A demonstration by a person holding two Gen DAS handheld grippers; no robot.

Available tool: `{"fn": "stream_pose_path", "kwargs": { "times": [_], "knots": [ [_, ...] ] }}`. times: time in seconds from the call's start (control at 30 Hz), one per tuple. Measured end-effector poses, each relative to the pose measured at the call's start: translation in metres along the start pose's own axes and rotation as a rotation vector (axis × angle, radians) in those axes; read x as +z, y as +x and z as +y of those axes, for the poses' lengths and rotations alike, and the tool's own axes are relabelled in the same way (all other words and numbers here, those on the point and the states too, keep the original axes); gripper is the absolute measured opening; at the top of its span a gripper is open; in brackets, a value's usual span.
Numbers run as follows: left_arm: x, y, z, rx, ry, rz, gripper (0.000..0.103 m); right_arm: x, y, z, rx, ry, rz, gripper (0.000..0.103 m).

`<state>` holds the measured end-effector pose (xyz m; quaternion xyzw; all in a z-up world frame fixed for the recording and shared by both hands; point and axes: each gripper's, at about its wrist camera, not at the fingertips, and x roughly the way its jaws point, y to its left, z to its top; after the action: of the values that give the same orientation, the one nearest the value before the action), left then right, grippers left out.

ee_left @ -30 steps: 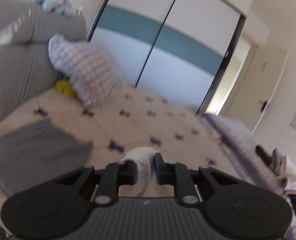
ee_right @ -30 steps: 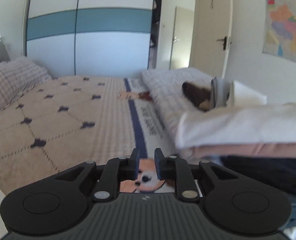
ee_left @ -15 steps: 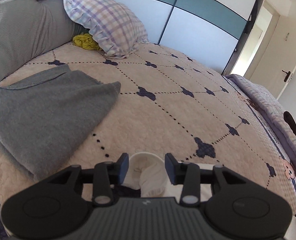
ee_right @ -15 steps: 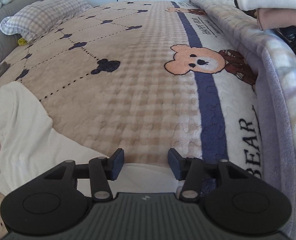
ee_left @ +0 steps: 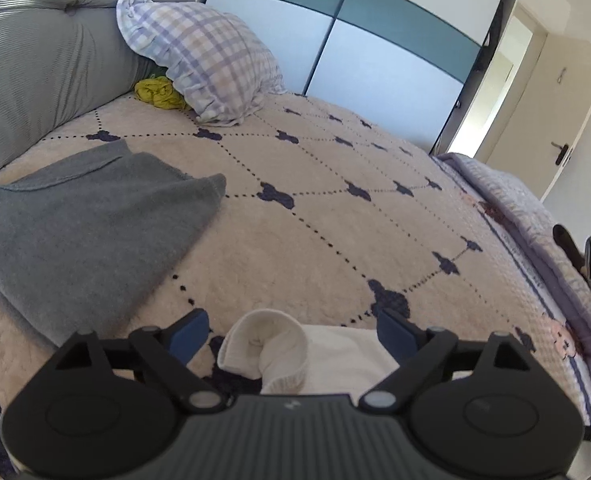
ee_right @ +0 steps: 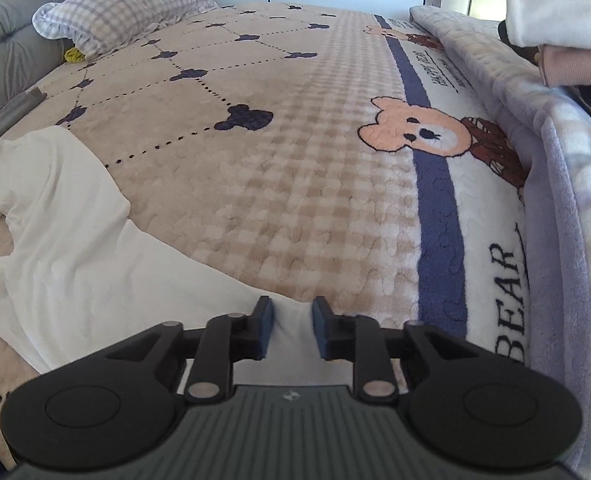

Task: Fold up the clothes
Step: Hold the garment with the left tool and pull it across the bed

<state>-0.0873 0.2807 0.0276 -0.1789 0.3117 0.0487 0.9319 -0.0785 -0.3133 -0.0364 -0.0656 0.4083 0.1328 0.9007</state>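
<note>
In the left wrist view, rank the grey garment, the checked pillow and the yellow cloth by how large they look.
1. grey garment, the largest patch, though it lies nearer the camera, which flatters it.
2. checked pillow, clearly smaller in view, but farther off, so true size against the garment is unsure.
3. yellow cloth, smallest, partly hidden behind the pillow.

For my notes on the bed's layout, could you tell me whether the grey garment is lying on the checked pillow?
No, the grey garment lies flat on the blanket, apart from the checked pillow.
</note>
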Motion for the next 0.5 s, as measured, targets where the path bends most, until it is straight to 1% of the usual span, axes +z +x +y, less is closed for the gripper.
{"fn": "stream_pose_path", "kwargs": {
  "times": [0.03,0.1,0.17,0.2,0.23,0.27,0.3,0.4,0.47,0.5],
  "knots": [
    [-0.002,0.009,-0.003,0.014,0.011,0.024,0.092,0.003,-0.001,0.002,-0.008,-0.012,-0.008,0.011],
    [-0.008,0.025,-0.009,0.037,0.030,0.073,0.092,0.009,-0.003,0.004,-0.031,-0.025,-0.030,0.004],
    [-0.014,0.040,-0.016,0.063,0.052,0.116,0.091,0.016,-0.006,0.005,-0.062,-0.040,-0.060,0.002],
    [-0.015,0.046,-0.019,0.083,0.078,0.133,0.079,0.021,-0.008,0.005,-0.078,-0.045,-0.075,0.002],
    [-0.016,0.051,-0.022,0.103,0.104,0.149,0.039,0.026,-0.010,0.003,-0.093,-0.047,-0.092,0.001],
    [-0.017,0.057,-0.024,0.124,0.129,0.164,0.017,0.031,-0.012,0.001,-0.103,-0.048,-0.106,0.001],
    [-0.016,0.058,-0.024,0.147,0.139,0.164,0.008,0.035,-0.014,-0.001,-0.110,-0.048,-0.120,0.001],
    [-0.005,0.044,-0.015,0.127,0.092,0.080,0.007,0.049,-0.014,-0.006,-0.123,-0.059,-0.136,0.000],
    [0.004,0.026,-0.007,0.087,0.048,-0.007,0.007,0.052,-0.011,-0.006,-0.075,-0.072,-0.109,0.001],
    [0.008,0.019,-0.002,0.078,0.031,-0.036,0.007,0.051,-0.010,-0.006,-0.010,-0.065,-0.089,0.004]
  ]
}}
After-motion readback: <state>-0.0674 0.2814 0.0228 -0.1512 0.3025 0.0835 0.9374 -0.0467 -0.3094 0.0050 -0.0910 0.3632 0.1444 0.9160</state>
